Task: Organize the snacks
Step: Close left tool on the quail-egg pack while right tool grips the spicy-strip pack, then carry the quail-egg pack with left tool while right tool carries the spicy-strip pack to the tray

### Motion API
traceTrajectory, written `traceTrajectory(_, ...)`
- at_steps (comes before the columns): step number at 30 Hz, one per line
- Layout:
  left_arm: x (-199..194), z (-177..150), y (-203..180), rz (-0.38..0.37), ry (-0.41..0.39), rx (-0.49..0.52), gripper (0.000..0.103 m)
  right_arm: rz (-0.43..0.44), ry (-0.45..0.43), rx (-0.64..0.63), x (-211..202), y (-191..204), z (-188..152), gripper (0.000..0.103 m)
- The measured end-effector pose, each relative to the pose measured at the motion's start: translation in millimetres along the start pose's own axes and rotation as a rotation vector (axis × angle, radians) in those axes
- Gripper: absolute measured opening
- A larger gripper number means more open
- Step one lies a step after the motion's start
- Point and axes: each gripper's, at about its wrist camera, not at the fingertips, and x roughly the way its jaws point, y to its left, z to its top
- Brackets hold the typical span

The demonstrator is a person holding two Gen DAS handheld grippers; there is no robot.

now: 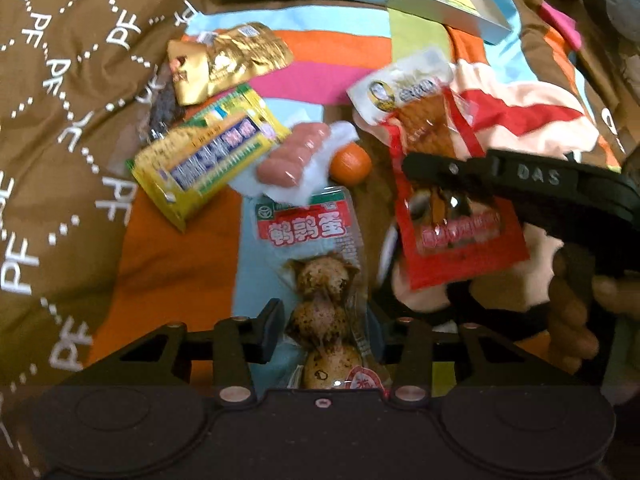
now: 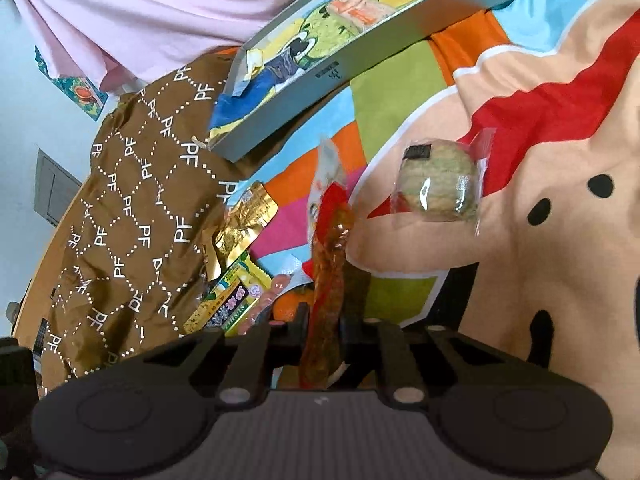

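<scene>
Red-and-clear flat snack pouch is clamped edge-on in the right gripper, lifted off the bedspread. Left gripper straddles the clear quail-egg pack, labelled "鹌鹑蛋"; grip unconfirmed, can't tell. Shallow grey cartoon-printed box at 12 o'clock holds few snacks. Gold foil pouch, yellow packet, sausages, orange ball unsorted at 10–11. Early stage. Right tool reads "DAS".

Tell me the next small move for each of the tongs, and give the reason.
Probably carry the red snack packet toward the shallow box and release it there. The right tongs look shut on that packet, lifted off the blanket, and the box already holds a wrapped snack. The left tongs straddle the quail egg pack, still open, so closing there could follow.
</scene>
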Motion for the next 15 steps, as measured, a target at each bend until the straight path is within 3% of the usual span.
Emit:
traceTrajectory(8, -6.8, -20.9, -23.0, -0.043, 0.04, 0.037, 0.044, -0.026, -0.046, -0.04, -13.4, 5.9, -2.1, 0.014)
traceTrajectory(15, -21.3, -18.3, -33.8, -0.055, -0.026, 0.035, 0.044, 0.02, -0.144, 0.004, -33.5, -1.6, 6.1, 0.015)
